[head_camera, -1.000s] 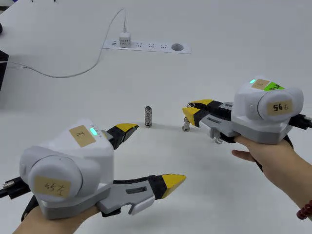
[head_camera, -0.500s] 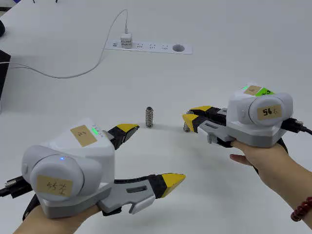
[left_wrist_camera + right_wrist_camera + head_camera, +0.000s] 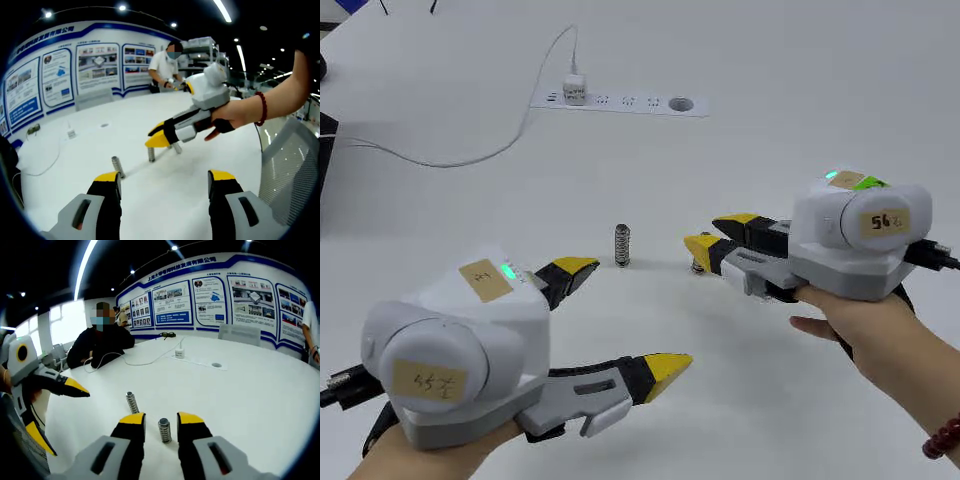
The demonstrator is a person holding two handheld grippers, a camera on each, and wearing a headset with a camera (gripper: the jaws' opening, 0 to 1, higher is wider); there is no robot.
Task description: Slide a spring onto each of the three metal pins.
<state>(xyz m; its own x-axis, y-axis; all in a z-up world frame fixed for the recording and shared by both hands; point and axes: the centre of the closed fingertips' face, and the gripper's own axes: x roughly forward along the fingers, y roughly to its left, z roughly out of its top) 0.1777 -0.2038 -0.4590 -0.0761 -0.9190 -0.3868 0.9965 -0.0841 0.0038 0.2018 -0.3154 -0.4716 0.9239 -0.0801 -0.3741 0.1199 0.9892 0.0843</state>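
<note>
The yellow-tipped jaws of your right gripper (image 3: pixel 161 416) stand narrowly apart, flanking without touching a short metal pin sleeved in a grey coil spring (image 3: pixel 164 430) at lower centre. In the head view a second spring-sleeved pin (image 3: pixel 622 245) stands mid-frame; your left gripper (image 3: pixel 620 315), lower left, gapes wide, empty

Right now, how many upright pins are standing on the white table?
3. The first pin stands alone; the second pin is at the right gripper tips; the third pin is under that gripper, seen from the left gripper view. Others may be hidden.
</note>
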